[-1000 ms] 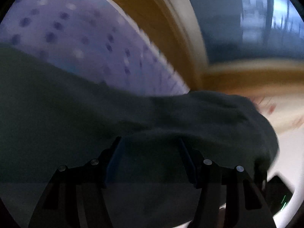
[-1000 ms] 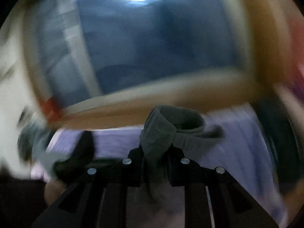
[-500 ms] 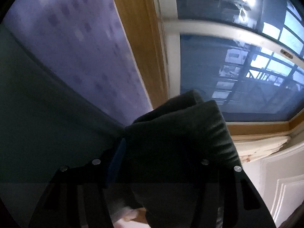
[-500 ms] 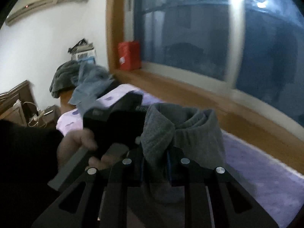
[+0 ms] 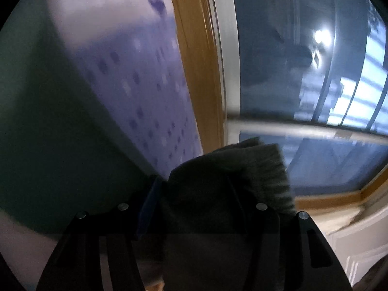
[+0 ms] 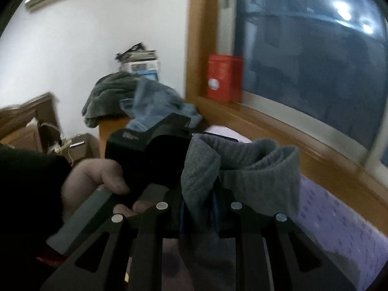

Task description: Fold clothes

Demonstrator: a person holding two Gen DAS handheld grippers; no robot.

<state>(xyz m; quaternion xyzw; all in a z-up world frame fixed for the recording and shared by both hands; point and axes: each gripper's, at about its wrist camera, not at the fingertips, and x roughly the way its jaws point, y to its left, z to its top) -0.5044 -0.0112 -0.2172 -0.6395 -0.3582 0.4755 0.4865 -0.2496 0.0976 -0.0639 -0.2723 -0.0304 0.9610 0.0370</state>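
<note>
1. So, both tongs are clamped on the same thick grey knit garment (image 6: pixel 240 169), held up in the air over the lilac dotted bed sheet (image 6: pixel 339 218): right tongs (image 6: pixel 198 208) pinch a bunched edge, left tongs (image 5: pixel 201 208) bite a dark wad.
2. I'd keep both pinches firm and level so the cloth hangs evenly.
3. Only the right view shows the person's hand (image 6: pixel 97 181) on the other tool, plus a heap of clothes (image 6: pixel 135 97); left mostly gets the window (image 5: pixel 303 72).
</note>
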